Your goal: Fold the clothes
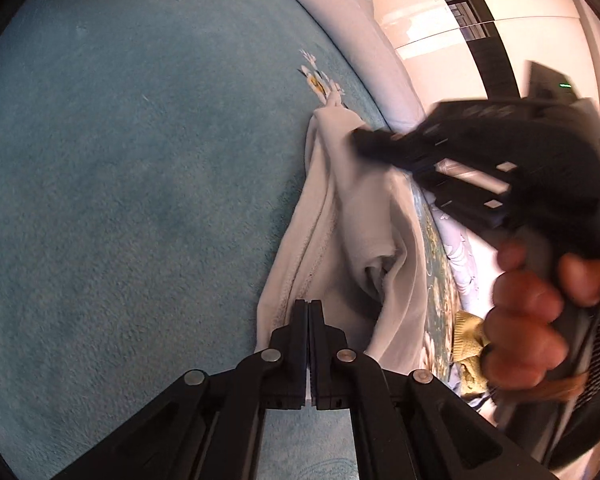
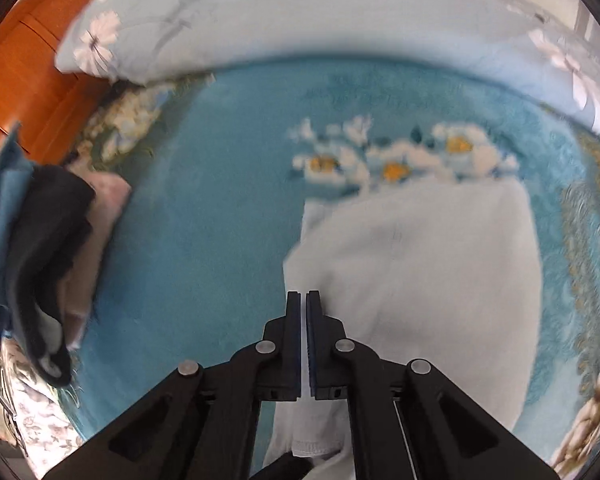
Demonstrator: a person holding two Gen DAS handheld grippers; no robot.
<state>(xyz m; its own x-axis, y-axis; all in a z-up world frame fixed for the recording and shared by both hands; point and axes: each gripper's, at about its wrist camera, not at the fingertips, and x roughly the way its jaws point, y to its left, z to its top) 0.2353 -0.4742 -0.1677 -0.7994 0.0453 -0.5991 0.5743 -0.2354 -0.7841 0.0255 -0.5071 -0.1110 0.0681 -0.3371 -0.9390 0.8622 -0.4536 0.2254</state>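
A pale grey-white garment (image 1: 340, 216) lies on a teal floral blanket (image 1: 140, 200), partly bunched into folds. My left gripper (image 1: 308, 304) is shut on its near edge, and a sliver of fabric shows between the pads. The right gripper (image 1: 358, 140), held by a hand (image 1: 532, 320), has its tips on the garment's far end. In the right wrist view the garment (image 2: 420, 280) spreads flat to the right. There my right gripper (image 2: 303, 295) is shut at the garment's left edge, pinching the cloth.
A pile of dark, pink and blue clothes (image 2: 52, 240) sits at the blanket's left side. A floral quilt (image 2: 300, 12) runs along the far edge, with orange wooden furniture (image 2: 16, 72) behind. A yellow cloth (image 1: 468, 340) lies near the bed's edge.
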